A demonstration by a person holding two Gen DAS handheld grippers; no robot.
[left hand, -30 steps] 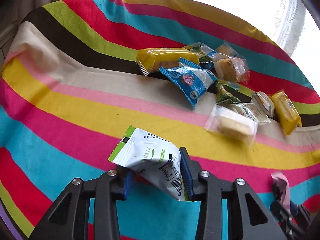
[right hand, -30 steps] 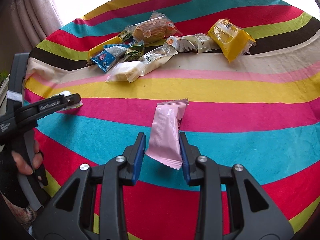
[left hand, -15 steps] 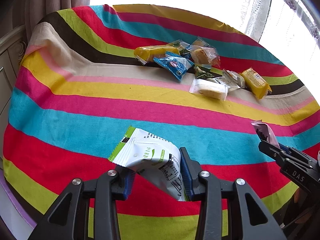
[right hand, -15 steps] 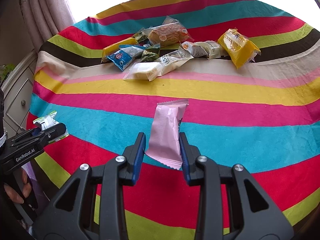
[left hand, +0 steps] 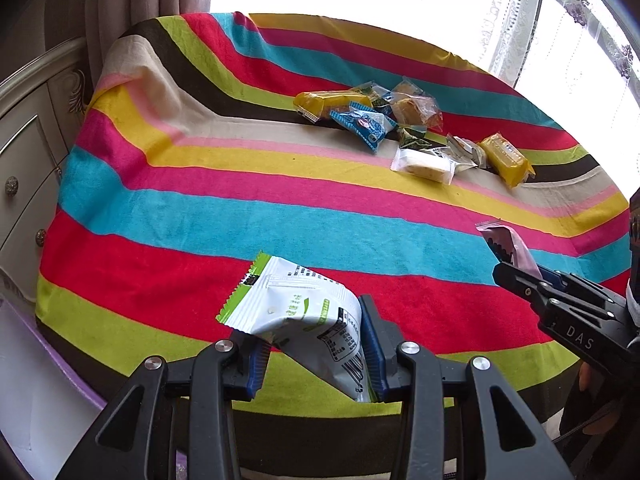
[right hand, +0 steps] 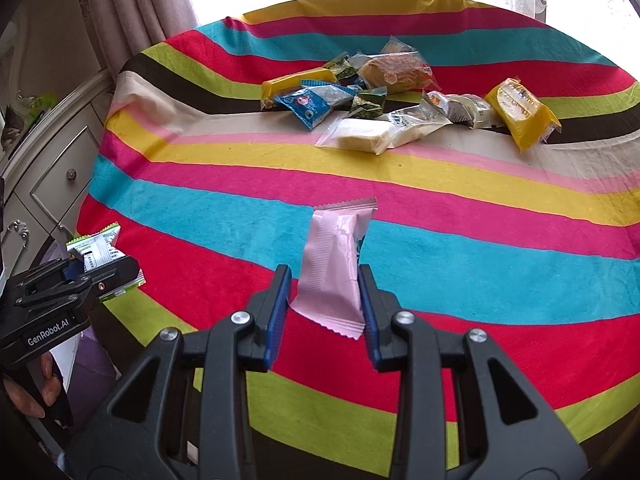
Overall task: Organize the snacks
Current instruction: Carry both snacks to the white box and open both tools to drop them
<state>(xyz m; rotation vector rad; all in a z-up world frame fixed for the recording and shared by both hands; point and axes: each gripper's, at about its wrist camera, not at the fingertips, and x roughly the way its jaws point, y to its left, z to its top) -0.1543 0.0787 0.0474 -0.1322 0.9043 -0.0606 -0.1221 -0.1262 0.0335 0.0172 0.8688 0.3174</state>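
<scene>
Two grips: each claw pinches one snack, both lifted off the cloth
Left gripper [left hand: 312,350]: blue pads pressed on a white foil packet with a green serrated edge [left hand: 298,312], tilted, hanging over the near green stripe
Right gripper [right hand: 324,314]: clamped on a slim pale-pink foil sachet [right hand: 334,264], upright above the red band
Just changed: both hands have drawn back toward the near table edge; the pile looks smaller and farther than a second ago
Meaning: probably carrying the pair to a sorting spot outside the view; none is visible
Striped multicolour tablecloth [right hand: 480,240]: bare across the middle
Far pile [right hand: 384,100]: yellow, blue and clear wrapped snacks clustered, overlapping, unsorted
</scene>
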